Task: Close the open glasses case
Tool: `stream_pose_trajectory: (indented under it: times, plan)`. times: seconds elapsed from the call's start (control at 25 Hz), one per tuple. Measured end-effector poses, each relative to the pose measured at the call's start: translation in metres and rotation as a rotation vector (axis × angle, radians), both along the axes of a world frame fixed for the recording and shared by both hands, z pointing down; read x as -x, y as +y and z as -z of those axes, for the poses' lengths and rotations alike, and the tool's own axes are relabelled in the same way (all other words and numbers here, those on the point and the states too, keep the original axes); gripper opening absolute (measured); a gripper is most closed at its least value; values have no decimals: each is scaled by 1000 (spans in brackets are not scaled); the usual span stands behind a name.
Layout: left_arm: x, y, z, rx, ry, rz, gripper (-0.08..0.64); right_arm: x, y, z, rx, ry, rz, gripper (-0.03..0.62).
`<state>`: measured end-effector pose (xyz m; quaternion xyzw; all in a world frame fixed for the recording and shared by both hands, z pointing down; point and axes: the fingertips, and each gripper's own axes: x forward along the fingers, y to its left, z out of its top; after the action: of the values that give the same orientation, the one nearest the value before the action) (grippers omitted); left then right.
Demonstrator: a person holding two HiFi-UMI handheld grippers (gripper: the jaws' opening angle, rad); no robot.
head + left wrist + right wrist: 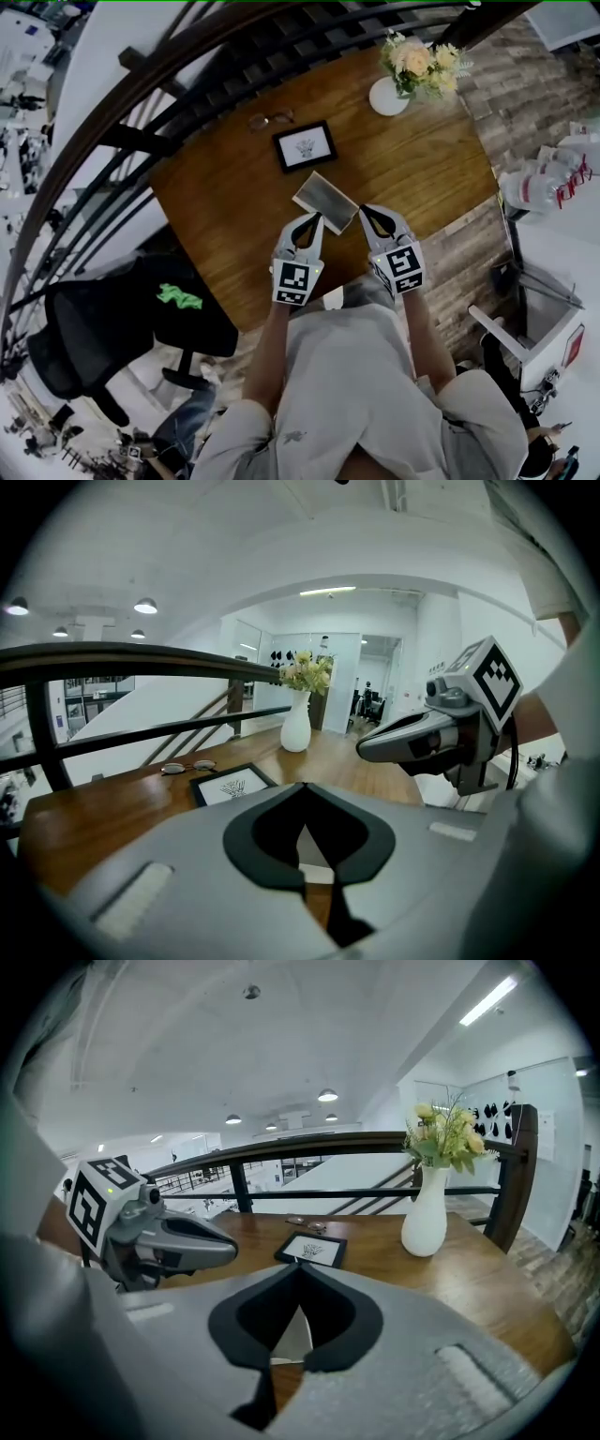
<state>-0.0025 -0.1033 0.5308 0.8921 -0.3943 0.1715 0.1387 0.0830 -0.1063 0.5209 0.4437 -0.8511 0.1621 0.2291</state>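
Note:
The glasses case (325, 200) is a flat grey-brown slab with a pale rim, lying near the front edge of the wooden table (422, 173); its lid looks lowered. My left gripper (313, 223) is shut, with its tips at the case's near left edge. Just off the near right edge, my right gripper (367, 215) is shut too. In the left gripper view the jaws (302, 787) meet, with a pale bit of the case (315, 857) showing below them. The right gripper view shows its jaws (298, 1266) closed over the case (291, 1337).
A black picture frame (305, 146) lies just beyond the case, with a pair of glasses (271, 119) behind it near the railing. A white vase of flowers (389, 94) stands at the far right. A dark handrail (187, 56) runs along the far side. A black chair (112, 328) stands at left.

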Motion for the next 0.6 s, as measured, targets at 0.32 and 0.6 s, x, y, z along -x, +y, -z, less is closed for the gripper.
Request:
stream_pose_trajectory:
  times: [0.32, 0.6]
  plan:
    - [-11, -9, -23, 41, -29, 6, 20, -4, -12, -22, 47, 9, 49, 3]
    - [-21, -15, -45, 91, -61, 9, 20, -4, -18, -47, 104, 38, 96, 3]
